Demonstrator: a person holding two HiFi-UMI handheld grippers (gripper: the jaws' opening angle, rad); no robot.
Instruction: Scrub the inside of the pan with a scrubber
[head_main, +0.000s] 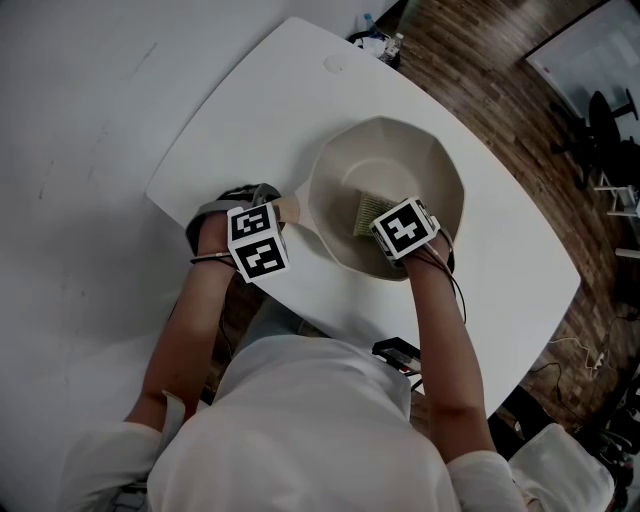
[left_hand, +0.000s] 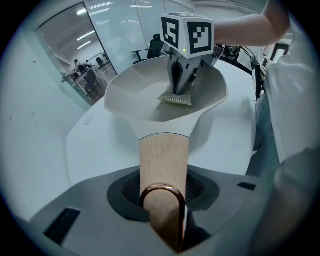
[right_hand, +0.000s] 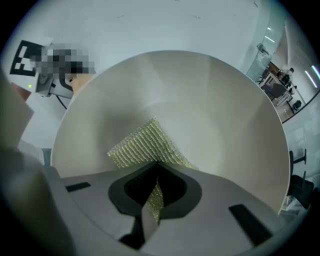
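Note:
A cream, many-sided pan (head_main: 440, 165) stands on the white table (head_main: 260, 100). Its wooden handle (left_hand: 162, 165) with a copper hanging loop runs between the jaws of my left gripper (head_main: 262, 228), which is shut on it at the pan's left. Inside the pan, my right gripper (head_main: 385, 228) is shut on a yellow-green mesh scrubber (right_hand: 147, 145), whose free part lies flat on the pan's bottom near the front wall. From the left gripper view the right gripper (left_hand: 181, 85) points steeply down onto the scrubber (left_hand: 176, 97). The same pan (right_hand: 220, 115) fills the right gripper view.
The table's near edge (head_main: 330, 330) runs just in front of the pan, close to my body. Wood floor, cables and office chairs lie to the right of the table. A small bottle (head_main: 392, 45) stands beyond the far table edge.

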